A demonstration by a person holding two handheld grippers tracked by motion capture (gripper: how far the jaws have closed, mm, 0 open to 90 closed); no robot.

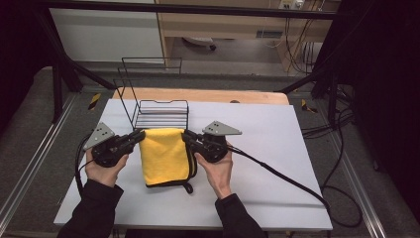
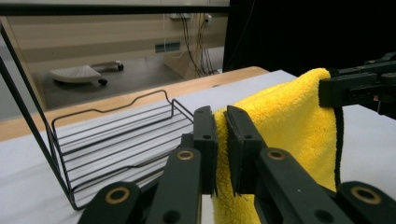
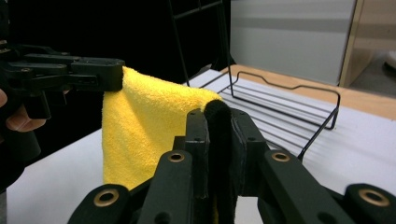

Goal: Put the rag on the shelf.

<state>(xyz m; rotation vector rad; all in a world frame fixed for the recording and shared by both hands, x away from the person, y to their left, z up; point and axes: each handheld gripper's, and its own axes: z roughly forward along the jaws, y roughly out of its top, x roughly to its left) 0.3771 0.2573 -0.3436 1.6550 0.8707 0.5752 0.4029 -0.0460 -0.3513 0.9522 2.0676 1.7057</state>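
Gripping the yellow cloth (image 1: 163,153) by its top corners: left gripper (image 1: 140,135) and right gripper (image 1: 186,135) both clamped on it, cloth hanging folded over the white counter (image 1: 277,148), just in front of the black wire rack (image 1: 161,113). Right gripper view shows the black hem pinched between jaws; left gripper view shows fluffy pile instead. High view shows the hem loop at the bottom.

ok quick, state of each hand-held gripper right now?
Left hand-held gripper: closed on the near-left top corner of the yellow towel.
Right hand-held gripper: closed on the towel's other top corner, at its black edging.
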